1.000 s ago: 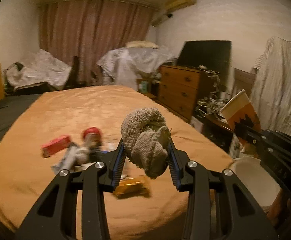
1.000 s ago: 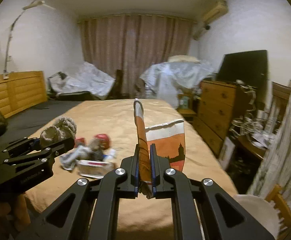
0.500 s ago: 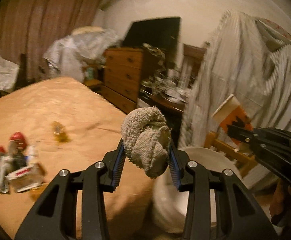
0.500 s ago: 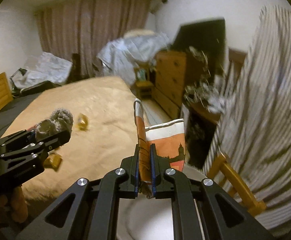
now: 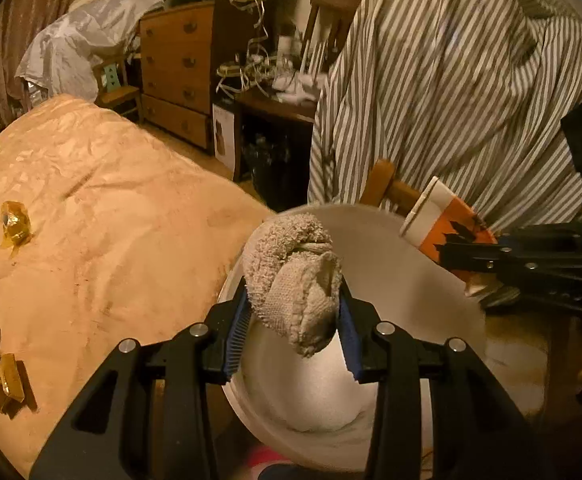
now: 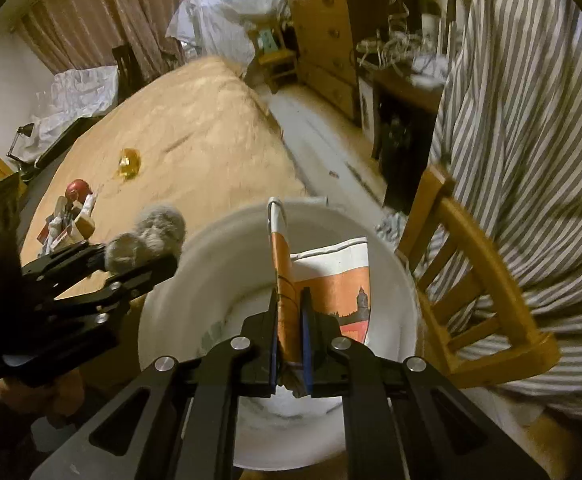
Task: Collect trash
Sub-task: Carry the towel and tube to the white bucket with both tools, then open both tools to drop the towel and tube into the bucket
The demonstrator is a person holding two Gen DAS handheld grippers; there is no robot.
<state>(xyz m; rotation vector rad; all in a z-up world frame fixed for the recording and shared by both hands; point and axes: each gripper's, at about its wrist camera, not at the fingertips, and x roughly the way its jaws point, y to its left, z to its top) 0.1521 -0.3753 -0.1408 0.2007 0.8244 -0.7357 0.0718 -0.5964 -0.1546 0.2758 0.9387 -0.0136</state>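
Bedroom, dim warm light. Bed (image 5: 103, 216) with an orange-tan cover fills the left half of the left wrist frame and the upper left of the right wrist frame. Wooden dresser (image 5: 179, 72) at upper centre of the left wrist frame; striped cloth (image 5: 451, 92) draped over a wooden chair (image 6: 487, 284) at right.

Item 1: white bin (image 5: 391, 264), lower centre of both frames, standing beside the bed's corner, mouth open towards me.

Item 2: my left hand-held gripper (image 5: 294, 330), lower centre of its own frame, clamped on a balled grey-beige sock (image 5: 295, 280). The sock bulges above and below the blue pads and sits over the bin's opening. In the right wrist frame it shows at centre left, by the bin's left rim.

Item 3: my right hand-held gripper (image 6: 289, 344), nearly shut, pinching a flattened orange-and-white paper cup (image 6: 331, 280) by its crushed side. The cup stands up over the bin's opening.

Item 4: trash left on the bed: a gold wrapper (image 5: 14, 224) at left, gold packets (image 5: 7, 384) at the lower left edge, and a small heap with a red-topped piece (image 6: 78, 190) at centre left of the right wrist frame.
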